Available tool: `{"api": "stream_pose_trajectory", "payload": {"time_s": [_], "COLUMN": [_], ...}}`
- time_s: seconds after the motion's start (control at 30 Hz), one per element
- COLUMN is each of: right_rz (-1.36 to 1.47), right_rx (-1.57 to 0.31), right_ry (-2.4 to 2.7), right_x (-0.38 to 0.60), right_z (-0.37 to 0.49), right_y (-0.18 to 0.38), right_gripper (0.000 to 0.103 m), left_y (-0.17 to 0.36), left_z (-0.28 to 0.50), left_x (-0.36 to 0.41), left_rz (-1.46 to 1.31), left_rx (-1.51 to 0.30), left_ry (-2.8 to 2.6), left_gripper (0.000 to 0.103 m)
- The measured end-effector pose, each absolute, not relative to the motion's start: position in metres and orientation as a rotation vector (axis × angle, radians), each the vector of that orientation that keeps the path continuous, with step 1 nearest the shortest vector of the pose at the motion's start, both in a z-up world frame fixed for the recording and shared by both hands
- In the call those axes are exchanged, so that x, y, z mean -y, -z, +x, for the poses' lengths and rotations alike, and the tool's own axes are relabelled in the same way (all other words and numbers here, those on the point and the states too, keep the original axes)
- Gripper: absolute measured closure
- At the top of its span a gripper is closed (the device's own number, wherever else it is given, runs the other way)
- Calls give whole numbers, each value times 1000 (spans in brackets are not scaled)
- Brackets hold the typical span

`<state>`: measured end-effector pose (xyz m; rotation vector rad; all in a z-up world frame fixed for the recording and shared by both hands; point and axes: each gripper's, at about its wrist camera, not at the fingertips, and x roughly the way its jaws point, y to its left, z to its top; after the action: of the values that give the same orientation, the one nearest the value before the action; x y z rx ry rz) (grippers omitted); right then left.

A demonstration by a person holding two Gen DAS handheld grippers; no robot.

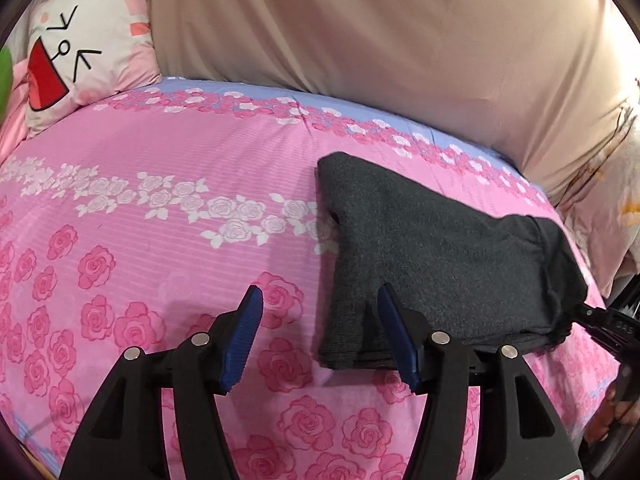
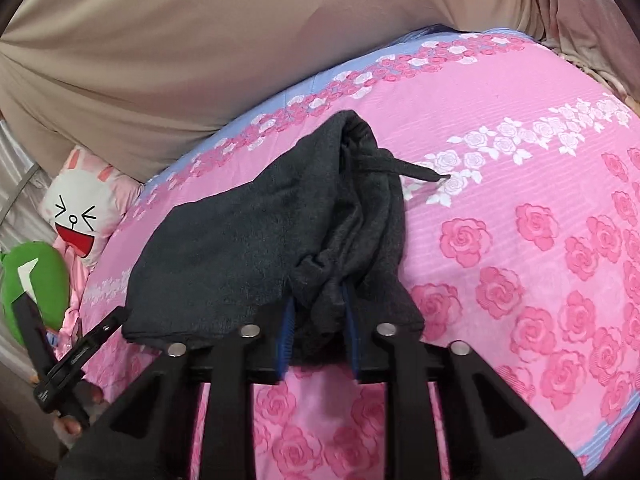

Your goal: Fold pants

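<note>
- Pants [image 1: 436,256]: dark grey knit, already folded into a compact stack of several layers, lying on the bed [image 1: 160,240] toward its far side, near the beige drape [image 1: 360,20].
- Handling, judged: soft, limp, light; the fleecy knit should not slip in ribbed pads, but layers will slide over one another and sag if lifted by one point. Not fragile.
- Waistband end [image 2: 360,200]: bunched and lumpy, with a drawstring [image 2: 400,168] trailing onto the sheet; likely to snag or spill out of a fold.
- Grip points, judged: the near folded edge, pinching all layers together, or two corners of the same edge, one per hand; avoid the drawstring alone.
- Left gripper [image 1: 320,320]: jaws released and wide apart, empty; its right pad stands in front of the stack's near-left corner, and whether it touches the cloth cannot be told.
- Right gripper [image 2: 318,320]: jaws clenched on a gathered wad of the pants at the waistband end, cloth filling the gap between the blue pads.
- Rabbit pillow [image 1: 84,48], green plush [image 2: 36,284]: at the head of the bed, well apart from the pants.
- Containers: none in view.
</note>
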<state>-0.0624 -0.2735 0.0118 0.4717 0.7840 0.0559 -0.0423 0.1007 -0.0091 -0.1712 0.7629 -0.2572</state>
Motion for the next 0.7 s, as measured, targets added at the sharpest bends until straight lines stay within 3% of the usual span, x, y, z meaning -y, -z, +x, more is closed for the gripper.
{"api": "stream_pose_trajectory", "payload": {"time_s": [0.3, 0.5, 0.7], "right_rz": [213, 179, 248], "right_rx": [-643, -755, -824], "right_ry": [-442, -720, -801], "right_x": [93, -46, -85], "right_z": [-20, 6, 16], "right_y": [-103, -84, -68], "right_gripper": [85, 86, 87], "left_y": [-12, -4, -2], "left_z": [-48, -69, -86], "left_x": [-188, -254, -281], "left_rz": [-271, -328, -354], "left_rx": [-686, -706, -715], "left_ry": [44, -95, -137], "left_gripper": [43, 43, 43]}}
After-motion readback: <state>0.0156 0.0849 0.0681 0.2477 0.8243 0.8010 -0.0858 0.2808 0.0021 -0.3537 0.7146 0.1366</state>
